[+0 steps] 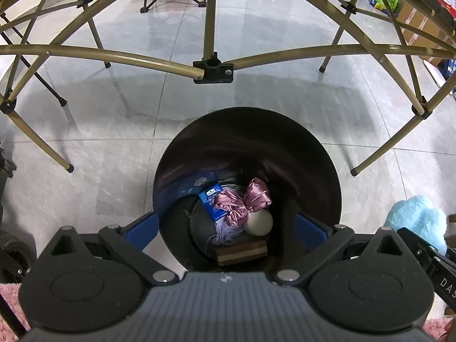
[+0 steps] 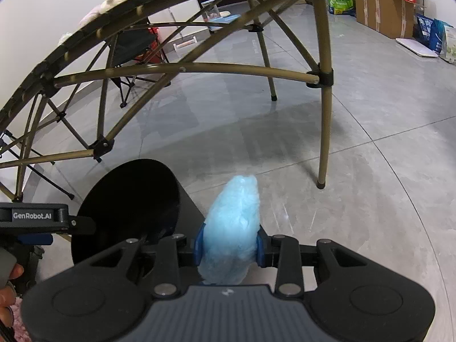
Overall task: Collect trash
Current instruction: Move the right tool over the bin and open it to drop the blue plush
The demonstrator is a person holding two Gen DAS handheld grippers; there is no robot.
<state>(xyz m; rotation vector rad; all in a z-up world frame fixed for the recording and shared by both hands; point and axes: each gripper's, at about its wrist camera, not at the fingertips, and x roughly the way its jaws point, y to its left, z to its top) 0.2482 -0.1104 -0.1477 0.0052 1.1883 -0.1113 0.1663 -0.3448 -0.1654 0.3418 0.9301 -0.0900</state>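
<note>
A black round trash bin (image 1: 319, 154) stands on the floor under a folding table. Inside it lie a pink satin bow (image 1: 242, 202), a blue packet (image 1: 211, 201), a pale ball (image 1: 259, 222) and a brown layered block (image 1: 242, 252). My left gripper (image 1: 226, 229) is open and empty, its blue fingers spread over the bin's mouth. My right gripper (image 2: 229, 246) is shut on a fluffy light-blue wad (image 2: 233, 228), held just right of the bin (image 2: 125, 208). The wad also shows in the left wrist view (image 1: 416, 219).
Gold folding table legs (image 1: 211, 22) and cross bars (image 2: 325, 91) arch over the bin. A folding chair (image 2: 134, 48) stands behind. Cardboard boxes (image 2: 382, 11) and bags line the far right wall. A pink rug (image 1: 8, 293) lies at the near left.
</note>
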